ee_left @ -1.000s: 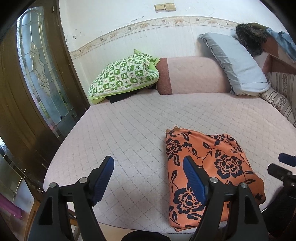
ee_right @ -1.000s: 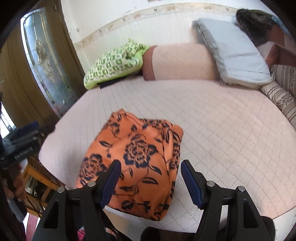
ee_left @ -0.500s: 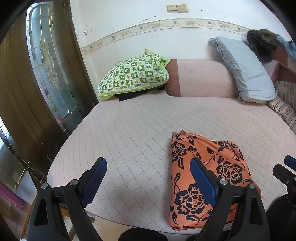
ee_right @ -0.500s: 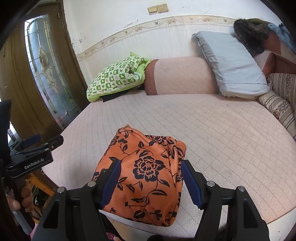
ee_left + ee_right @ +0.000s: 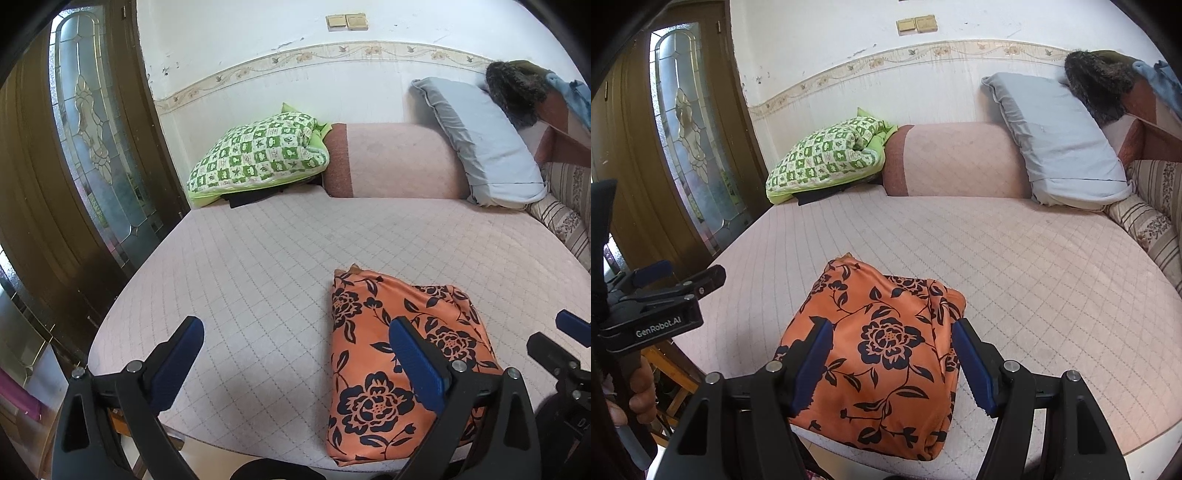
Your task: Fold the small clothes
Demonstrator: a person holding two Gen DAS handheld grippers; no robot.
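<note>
place: home bedroom | cues: quilted bed (image 5: 258, 266); pillows (image 5: 484, 144); glass-panelled wooden door (image 5: 96, 147); wall switches (image 5: 347, 21)

Two wrist fisheyes, both at the bed's near edge, angled down toward the far wall.
Left view sits left of the folded orange floral garment (image 5: 391, 354); right view is closer, right over it. Both share the bed (image 5: 1015, 258), pillows and the door (image 5: 74, 155).

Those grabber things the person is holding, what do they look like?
Each is a black plastic clamp with two fingers, blue ribbed pads and silver rivets. The left gripper and right gripper match. White "GenRobot.AI" lettering marks the left one's side. No cables show.
</note>
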